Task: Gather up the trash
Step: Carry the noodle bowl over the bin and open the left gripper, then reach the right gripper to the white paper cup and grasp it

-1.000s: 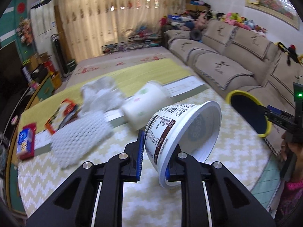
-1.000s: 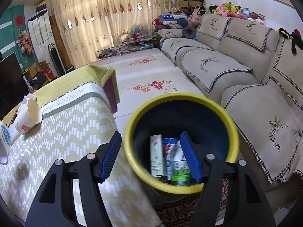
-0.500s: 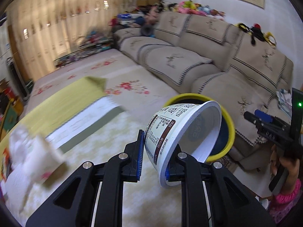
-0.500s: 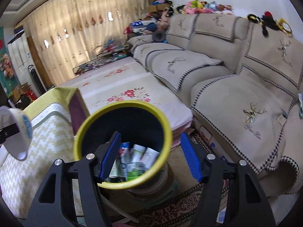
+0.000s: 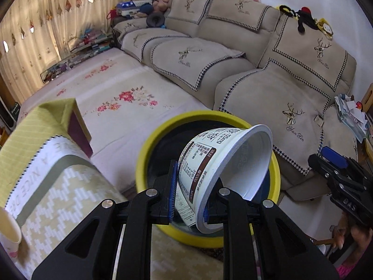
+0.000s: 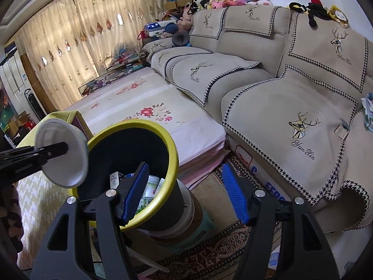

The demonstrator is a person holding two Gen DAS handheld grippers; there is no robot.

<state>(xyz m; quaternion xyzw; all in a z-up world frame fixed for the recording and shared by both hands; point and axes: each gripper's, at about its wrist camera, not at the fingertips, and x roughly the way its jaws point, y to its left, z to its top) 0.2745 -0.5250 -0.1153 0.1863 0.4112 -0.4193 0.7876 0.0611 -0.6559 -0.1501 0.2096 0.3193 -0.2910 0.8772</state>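
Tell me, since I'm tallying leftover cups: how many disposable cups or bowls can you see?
2: a white bowl clamped in the left gripper over the bin; a paper cup on the table's edge. Others may be hidden.

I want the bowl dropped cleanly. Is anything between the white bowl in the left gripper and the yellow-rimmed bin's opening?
Nothing visible is. The white bowl, gripped by the left gripper, hangs at the yellow-rimmed bin, whose mouth is uncovered. The right gripper, open and empty, sits at the bin's far side from the bowl.
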